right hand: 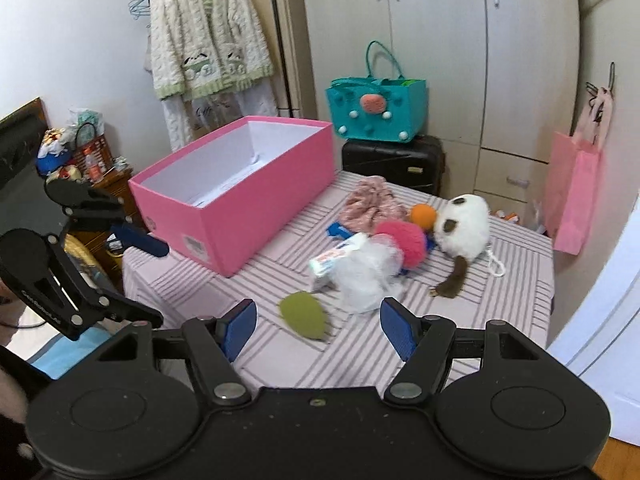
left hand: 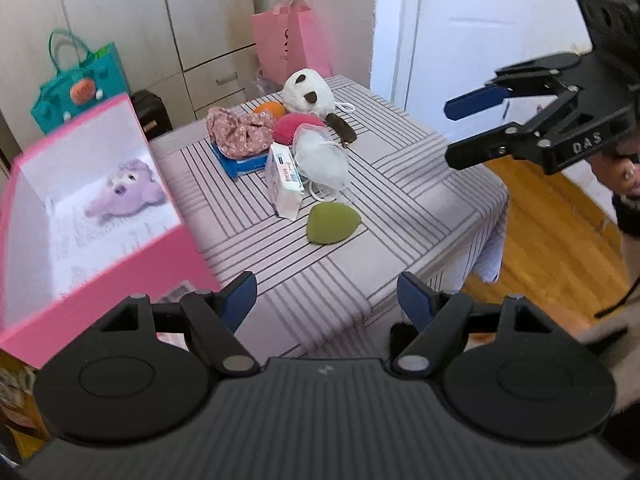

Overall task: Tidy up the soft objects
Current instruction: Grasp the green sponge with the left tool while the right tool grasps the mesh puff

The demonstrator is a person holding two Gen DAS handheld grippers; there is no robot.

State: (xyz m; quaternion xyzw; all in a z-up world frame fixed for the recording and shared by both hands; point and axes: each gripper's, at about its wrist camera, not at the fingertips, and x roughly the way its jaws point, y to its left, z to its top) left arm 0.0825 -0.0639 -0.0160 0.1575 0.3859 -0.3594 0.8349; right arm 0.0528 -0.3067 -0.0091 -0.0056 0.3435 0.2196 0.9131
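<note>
Both tongs hang over the near edge of the striped counter [left hand: 404, 184], jaws apart and holding nothing: the left tongs [left hand: 326, 300] near the pink box [right hand: 240, 216], the right tongs [right hand: 318, 330] just short of the green sponge [right hand: 304, 316]. A purple plush toy [left hand: 128, 192] lies inside the box. Farther back sit a white mesh puff [right hand: 364, 276], a tissue pack [left hand: 286, 178], a pink ball [right hand: 402, 240] and a white plush [right hand: 464, 226].
</note>
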